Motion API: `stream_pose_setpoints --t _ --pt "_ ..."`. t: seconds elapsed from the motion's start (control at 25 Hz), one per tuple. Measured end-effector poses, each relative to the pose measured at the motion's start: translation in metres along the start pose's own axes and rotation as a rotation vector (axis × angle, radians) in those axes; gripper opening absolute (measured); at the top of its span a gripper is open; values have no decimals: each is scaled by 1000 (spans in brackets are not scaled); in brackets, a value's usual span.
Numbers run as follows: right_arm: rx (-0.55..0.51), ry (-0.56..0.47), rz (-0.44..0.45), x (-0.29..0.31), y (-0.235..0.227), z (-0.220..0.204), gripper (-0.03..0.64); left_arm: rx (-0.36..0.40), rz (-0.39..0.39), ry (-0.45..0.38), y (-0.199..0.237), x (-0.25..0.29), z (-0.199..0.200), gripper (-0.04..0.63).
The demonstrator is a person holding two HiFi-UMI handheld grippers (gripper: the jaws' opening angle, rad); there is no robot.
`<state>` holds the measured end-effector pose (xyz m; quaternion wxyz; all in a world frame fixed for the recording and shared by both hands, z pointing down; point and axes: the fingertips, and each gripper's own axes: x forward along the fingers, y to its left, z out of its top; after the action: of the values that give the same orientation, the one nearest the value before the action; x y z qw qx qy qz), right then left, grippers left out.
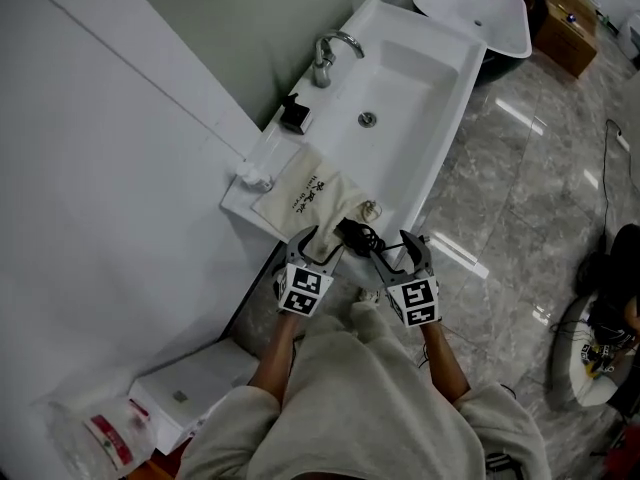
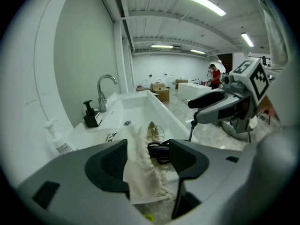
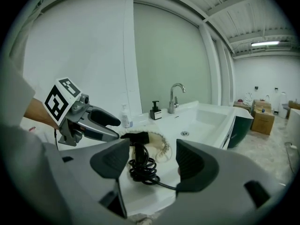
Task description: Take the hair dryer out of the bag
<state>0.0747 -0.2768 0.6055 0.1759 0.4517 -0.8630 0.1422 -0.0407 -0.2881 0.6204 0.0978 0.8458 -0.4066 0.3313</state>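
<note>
A cream drawstring bag (image 1: 300,193) lies on the white counter (image 1: 245,203) left of the basin, its mouth toward me. The black hair dryer (image 1: 352,234) and its coiled cord (image 3: 143,168) lie at the bag's mouth, near the counter's front edge. My left gripper (image 1: 320,246) is open, and the gathered bag edge (image 2: 140,172) lies between its jaws against the left pad. My right gripper (image 1: 395,248) is open just right of it; the hair dryer (image 3: 138,138) and cord sit between and beyond its jaws. How much of the dryer stays inside the bag is hidden.
The basin (image 1: 400,98) has a chrome faucet (image 1: 325,58) at the back. A black soap dispenser (image 1: 295,115) and a white pump bottle (image 1: 255,176) stand by the wall. A white box (image 1: 190,393) lies on the floor at lower left.
</note>
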Motion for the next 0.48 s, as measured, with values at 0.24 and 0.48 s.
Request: stream_pose_setpoints --t 0.24,0.48 --pt "19 26 21 9 5 -11 295 94 14 77 5 17 -12 255" --pt "36 50 10 11 9 -25 293 145 15 110 11 33 -18 253"
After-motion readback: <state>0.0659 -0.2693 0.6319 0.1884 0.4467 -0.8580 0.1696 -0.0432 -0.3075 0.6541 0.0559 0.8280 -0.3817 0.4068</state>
